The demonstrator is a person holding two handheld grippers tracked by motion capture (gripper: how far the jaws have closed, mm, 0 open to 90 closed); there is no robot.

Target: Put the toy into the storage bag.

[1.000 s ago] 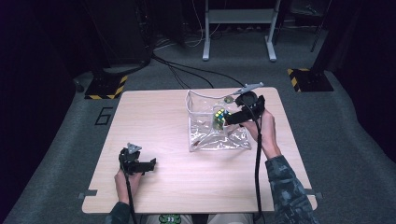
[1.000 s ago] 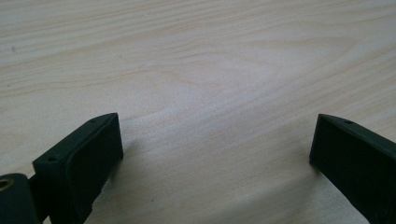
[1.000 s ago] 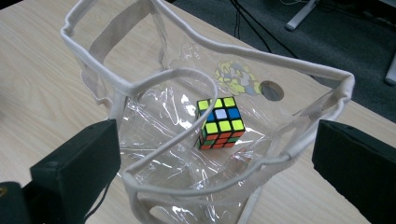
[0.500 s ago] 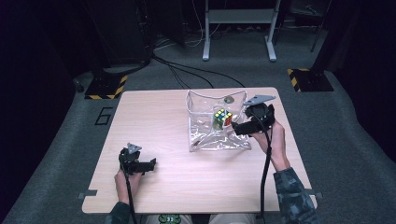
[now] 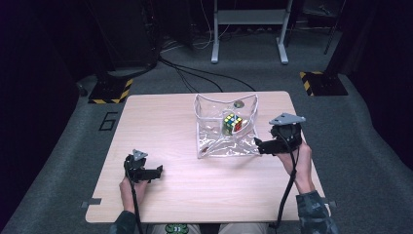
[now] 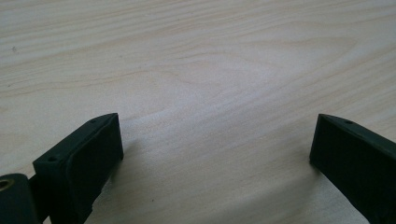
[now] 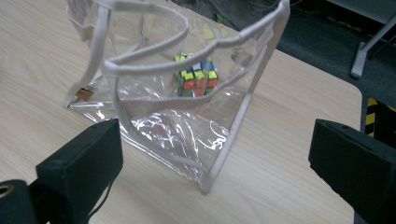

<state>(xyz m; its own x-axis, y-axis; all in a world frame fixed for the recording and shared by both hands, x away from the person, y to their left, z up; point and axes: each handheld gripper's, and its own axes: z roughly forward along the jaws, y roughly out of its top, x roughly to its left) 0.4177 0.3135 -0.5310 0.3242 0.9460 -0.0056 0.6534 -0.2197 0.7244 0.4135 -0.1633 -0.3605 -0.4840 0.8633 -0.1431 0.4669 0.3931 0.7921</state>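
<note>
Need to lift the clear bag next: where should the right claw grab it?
Judging by its pose, grip the clear bag's stiff white corner seam, coming from the right claw's side. That edge stands upright nearest it, clear of the puzzle cube inside.

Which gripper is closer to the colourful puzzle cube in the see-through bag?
The right gripper. It sits just beside the clear plastic bag holding the colourful puzzle cube, jaws open toward it. The left gripper rests far off near the wooden table's front-left edge, jaws open.
</note>
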